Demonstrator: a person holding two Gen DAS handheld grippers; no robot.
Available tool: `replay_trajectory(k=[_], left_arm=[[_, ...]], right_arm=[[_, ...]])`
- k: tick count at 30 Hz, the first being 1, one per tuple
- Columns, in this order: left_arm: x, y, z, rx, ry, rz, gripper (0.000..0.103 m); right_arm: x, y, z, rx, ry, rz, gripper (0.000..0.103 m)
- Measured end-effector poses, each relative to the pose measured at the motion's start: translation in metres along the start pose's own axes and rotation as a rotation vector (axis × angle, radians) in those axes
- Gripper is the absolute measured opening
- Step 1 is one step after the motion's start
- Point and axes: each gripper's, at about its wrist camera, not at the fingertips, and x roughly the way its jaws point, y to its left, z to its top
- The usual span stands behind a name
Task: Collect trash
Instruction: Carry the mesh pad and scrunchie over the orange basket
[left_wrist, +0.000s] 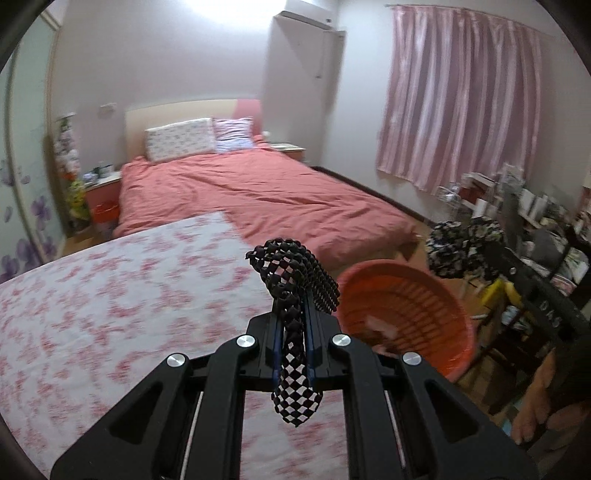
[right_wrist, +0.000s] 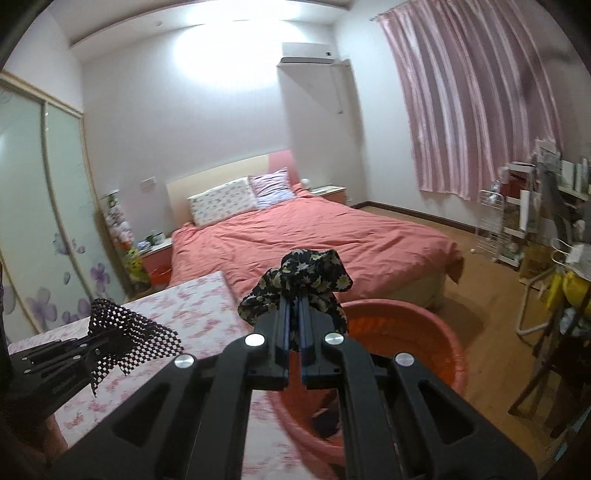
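The left gripper (left_wrist: 293, 325) pinches a black mesh scrap (left_wrist: 295, 295) over the flowered surface (left_wrist: 110, 295); the right gripper (right_wrist: 293, 314) pinches a floral cloth (right_wrist: 306, 277) just above the orange basket (right_wrist: 424, 332). Released too early, the mesh would probably land on the surface instead.

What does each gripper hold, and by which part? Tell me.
Left gripper: black mesh strip, pinched about midway, ends hanging free. Right gripper: dark floral cloth, jaws clamped on a bunched fold.

The bench (right_wrist: 192, 306) lies near left, the basket (right_wrist: 424, 325) just right of it, the bed (right_wrist: 314, 236) beyond both, shelves (right_wrist: 517, 221) far right.
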Motion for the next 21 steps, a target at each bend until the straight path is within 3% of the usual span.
replay_trajectory(k=[9, 21], left_arm=[[0.027, -0.046, 0.003, 0.05, 0.023, -0.124, 0.01], [0.072, -0.082, 0.004, 0.076, 0.08, -0.178, 0.01]], right_arm=[[0.0, -0.043, -0.001, 0.038, -0.012, -0.047, 0.005], [0.024, -0.079, -0.001, 0.093, 0.015, -0.057, 0.006]])
